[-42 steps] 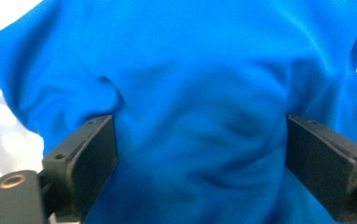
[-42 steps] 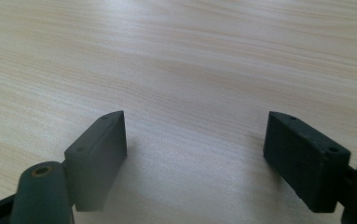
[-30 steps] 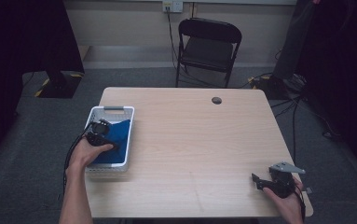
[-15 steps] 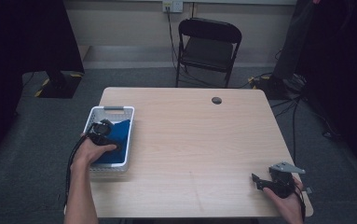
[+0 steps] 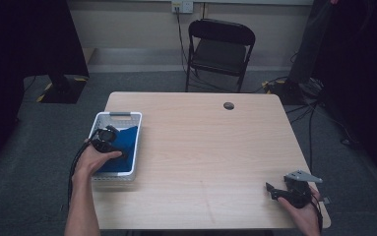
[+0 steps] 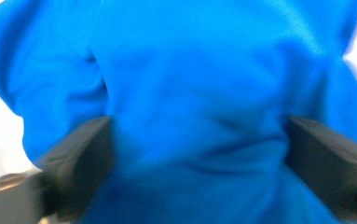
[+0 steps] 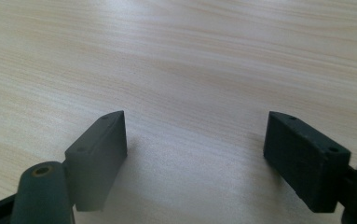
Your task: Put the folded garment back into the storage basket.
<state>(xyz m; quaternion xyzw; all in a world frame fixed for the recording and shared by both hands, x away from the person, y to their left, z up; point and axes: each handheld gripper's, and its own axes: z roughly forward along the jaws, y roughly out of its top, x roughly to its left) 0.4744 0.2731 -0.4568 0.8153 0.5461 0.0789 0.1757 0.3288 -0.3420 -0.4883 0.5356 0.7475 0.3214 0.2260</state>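
Observation:
A blue cloth (image 5: 126,147) lies bunched in a white basket (image 5: 119,114) at the table's left side. My left gripper (image 5: 108,140) is down in the basket, pressed into the cloth (image 6: 190,70). Its jaws have just been closing and still stand wide, with a hump of blue fabric between them (image 6: 197,154). My right gripper (image 5: 270,189) rests at the table's near right corner. In the right gripper view its jaws are open over bare wood (image 7: 195,144), with nothing between them.
The light wooden table (image 5: 201,147) has a round dark cable hole (image 5: 229,105) near its far edge. A black folding chair (image 5: 220,44) stands behind the table. Cables run across the floor at the right.

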